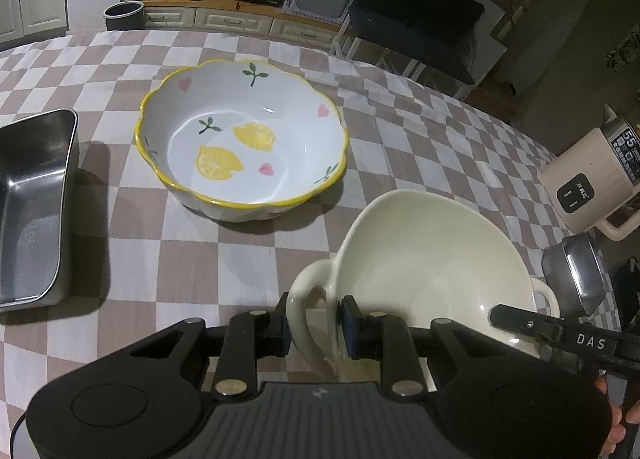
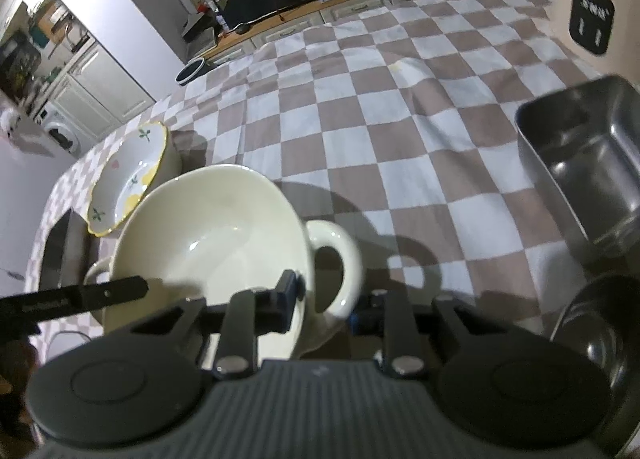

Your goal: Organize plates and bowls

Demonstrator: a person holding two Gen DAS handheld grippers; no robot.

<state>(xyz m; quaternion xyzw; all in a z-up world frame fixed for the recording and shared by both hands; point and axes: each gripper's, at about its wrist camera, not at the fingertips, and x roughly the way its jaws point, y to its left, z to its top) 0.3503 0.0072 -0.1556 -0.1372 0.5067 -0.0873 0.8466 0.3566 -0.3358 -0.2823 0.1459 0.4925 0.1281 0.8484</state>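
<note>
Left wrist: both claws clamp the cream bowl's handles.

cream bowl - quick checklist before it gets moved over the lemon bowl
1. left gripper clamped on its handle: ok.
2. right gripper clamped on the other handle: cannot tell, far pad hidden.
3. cream bowl level: not ok, tilted.
4. lemon bowl empty and upright: ok.
5. Cloth between the bowls free of clutter: ok.
6. steel tray clear of the path: ok, off to the side.
</note>
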